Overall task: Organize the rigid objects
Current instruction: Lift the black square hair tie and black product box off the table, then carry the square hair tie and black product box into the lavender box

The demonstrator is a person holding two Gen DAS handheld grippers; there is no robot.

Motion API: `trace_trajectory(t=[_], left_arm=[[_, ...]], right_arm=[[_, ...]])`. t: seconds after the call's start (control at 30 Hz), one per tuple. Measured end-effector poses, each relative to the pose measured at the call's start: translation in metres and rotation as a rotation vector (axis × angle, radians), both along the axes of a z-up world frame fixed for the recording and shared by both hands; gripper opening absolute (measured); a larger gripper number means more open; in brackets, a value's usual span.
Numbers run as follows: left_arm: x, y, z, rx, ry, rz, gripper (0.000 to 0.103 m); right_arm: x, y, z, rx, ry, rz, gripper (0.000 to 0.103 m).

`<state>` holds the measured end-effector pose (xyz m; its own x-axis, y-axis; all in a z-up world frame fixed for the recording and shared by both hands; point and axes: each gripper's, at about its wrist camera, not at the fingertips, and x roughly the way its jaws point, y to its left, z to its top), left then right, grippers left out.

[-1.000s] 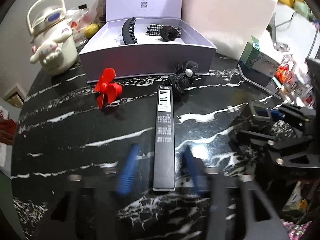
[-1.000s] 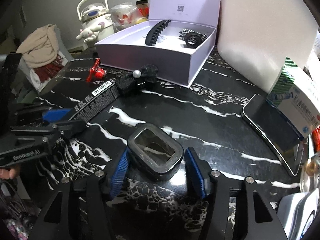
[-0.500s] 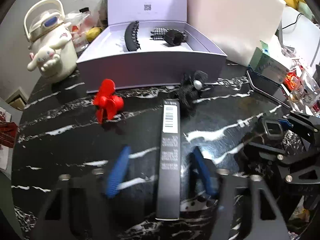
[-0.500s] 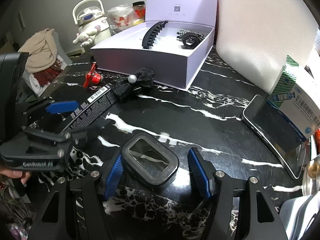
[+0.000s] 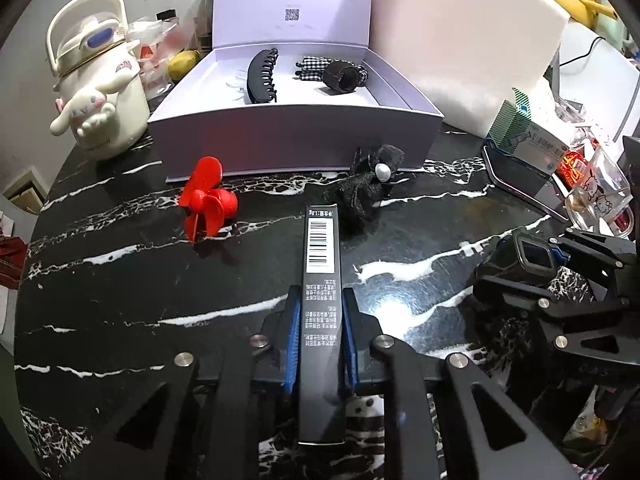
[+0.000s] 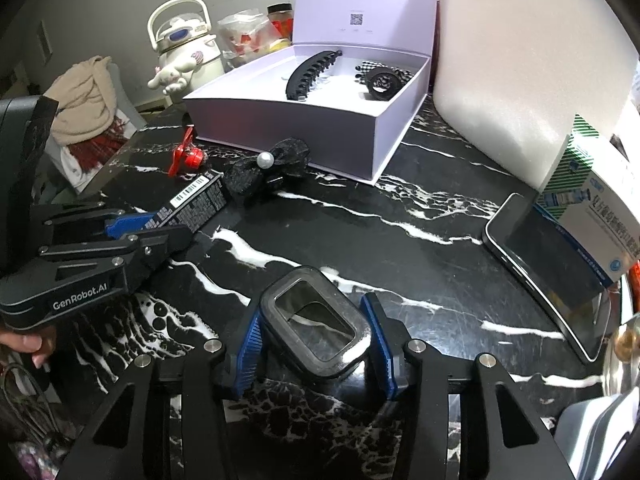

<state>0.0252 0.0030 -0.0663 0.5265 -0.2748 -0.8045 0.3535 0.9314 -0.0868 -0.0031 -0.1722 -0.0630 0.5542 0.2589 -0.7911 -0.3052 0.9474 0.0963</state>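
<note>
Squarely between the left gripper (image 5: 319, 340) fingers lies the long black carton (image 5: 321, 280), its long axis running straight ahead along them toward the lilac box (image 5: 296, 136) at the tabletop's far edge; the blue pads press both its flanks (a firm pinch, it seems). Toward the right edge, the right gripper (image 6: 316, 334) straddles the square black ring (image 6: 316, 330), its left pad touching, right pad just clear
</note>
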Motion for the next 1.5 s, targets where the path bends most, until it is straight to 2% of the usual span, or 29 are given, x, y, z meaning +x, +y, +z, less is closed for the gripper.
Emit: trace_trajectory(t=[0.2, 0.73, 1.5], left_arm=[[-0.006, 0.003, 0.009, -0.006, -0.011, 0.002, 0.018], [-0.021, 0.015, 0.055, -0.032, -0.115, 0.009, 0.018], [-0.005, 0.000, 0.099, -0.045, -0.184, -0.026, 0.018]], right_arm=[[-0.004, 0.002, 0.008, -0.004, -0.019, 0.008, 0.047], [-0.014, 0.022, 0.041, -0.017, -0.095, 0.072, 0.047], [0.005, 0.025, 0.099, -0.021, -0.217, 0.132, 0.047]])
